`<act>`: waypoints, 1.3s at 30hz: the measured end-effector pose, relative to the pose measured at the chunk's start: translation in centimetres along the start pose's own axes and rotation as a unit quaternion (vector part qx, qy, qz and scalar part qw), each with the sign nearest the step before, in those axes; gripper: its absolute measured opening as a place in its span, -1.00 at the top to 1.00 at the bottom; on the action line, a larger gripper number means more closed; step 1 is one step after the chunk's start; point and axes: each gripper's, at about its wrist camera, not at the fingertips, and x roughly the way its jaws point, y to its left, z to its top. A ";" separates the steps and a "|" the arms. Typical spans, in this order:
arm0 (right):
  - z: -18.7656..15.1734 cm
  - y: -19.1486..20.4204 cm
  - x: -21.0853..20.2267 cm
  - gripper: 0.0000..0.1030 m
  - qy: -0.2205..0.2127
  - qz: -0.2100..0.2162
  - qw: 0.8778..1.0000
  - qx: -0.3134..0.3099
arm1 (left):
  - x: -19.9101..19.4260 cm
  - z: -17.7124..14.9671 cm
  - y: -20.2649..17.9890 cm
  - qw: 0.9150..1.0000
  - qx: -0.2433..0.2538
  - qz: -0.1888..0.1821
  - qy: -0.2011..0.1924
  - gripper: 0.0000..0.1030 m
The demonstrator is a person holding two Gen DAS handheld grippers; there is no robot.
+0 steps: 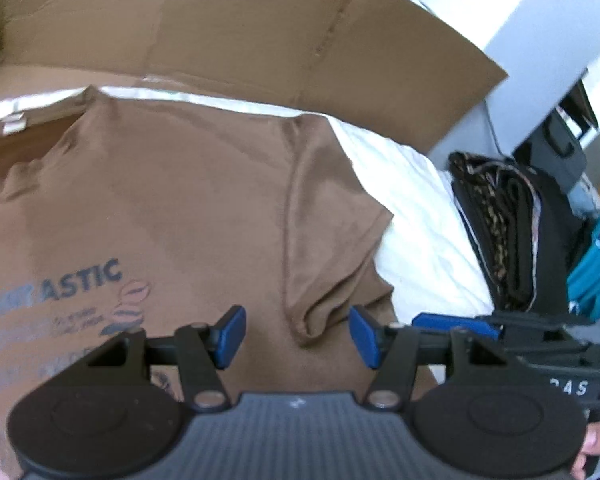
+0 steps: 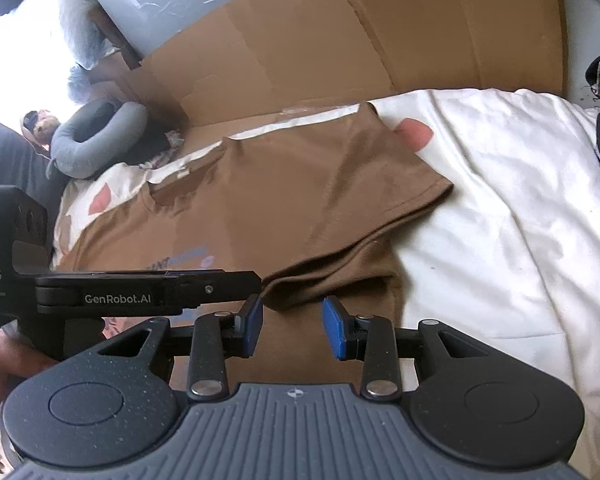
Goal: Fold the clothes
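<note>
Both wrist views angled down, close, sharing brown shirt [image 1: 188, 208].

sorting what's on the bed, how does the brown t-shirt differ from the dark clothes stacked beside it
The brown t-shirt lies spread open on the white sheet; the dark clothes sit folded in a stack past the sheet's edge. The brown t-shirt is plain brown with printed lettering; the dark clothes are black, one with a leopard-like pattern. Both are fabric and neither is held by a hand-held gripper.
</note>
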 end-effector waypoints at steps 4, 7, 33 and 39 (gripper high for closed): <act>-0.1 -0.7 0.7 0.22 0.004 -0.038 0.999 -0.010 | 1.3 -0.2 -0.3 1.000 0.009 0.013 0.013 0.01; 0.0 -1.6 1.4 0.10 0.010 -0.079 0.997 -0.008 | 1.5 -0.1 -0.1 1.000 0.001 0.013 0.015 0.26; 0.2 -2.8 4.8 0.36 0.001 -0.151 0.987 -0.052 | 0.0 -1.3 0.6 0.998 -0.021 0.050 0.023 0.90; 0.1 -3.1 4.8 0.35 0.000 -0.145 0.988 -0.057 | 0.5 -1.1 -0.3 0.997 0.021 0.060 0.051 0.77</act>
